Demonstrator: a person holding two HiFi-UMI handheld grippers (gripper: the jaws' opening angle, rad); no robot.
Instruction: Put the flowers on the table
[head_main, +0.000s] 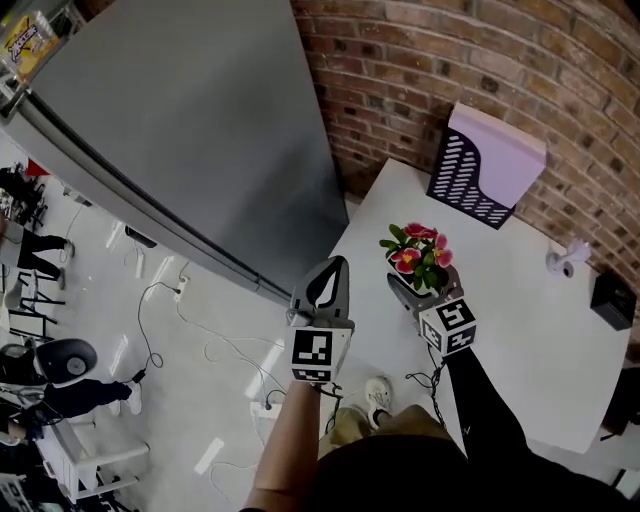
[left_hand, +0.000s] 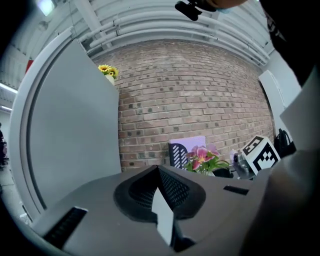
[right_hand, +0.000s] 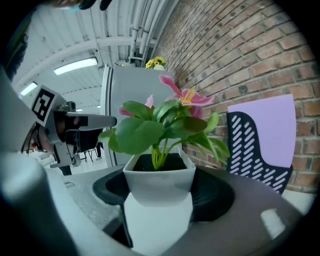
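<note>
The flowers (head_main: 418, 252) are a small plant with pink blooms and green leaves in a white square pot (right_hand: 159, 176). My right gripper (head_main: 410, 287) is shut on the pot, with one jaw on each side of it (right_hand: 159, 210). In the head view the plant sits over the white table (head_main: 520, 350), close to its left edge; I cannot tell whether the pot rests on the top. My left gripper (head_main: 327, 285) hangs shut and empty over the floor, left of the table; its tips meet (left_hand: 159, 170). In the left gripper view the flowers (left_hand: 204, 159) appear ahead to the right.
A purple and black file holder (head_main: 488, 165) stands at the table's back by the brick wall (head_main: 480, 60). A small white device (head_main: 565, 260) and a black box (head_main: 612, 298) lie at the right. A tall grey cabinet (head_main: 190, 130) stands left of the table. Cables (head_main: 200, 330) run across the floor.
</note>
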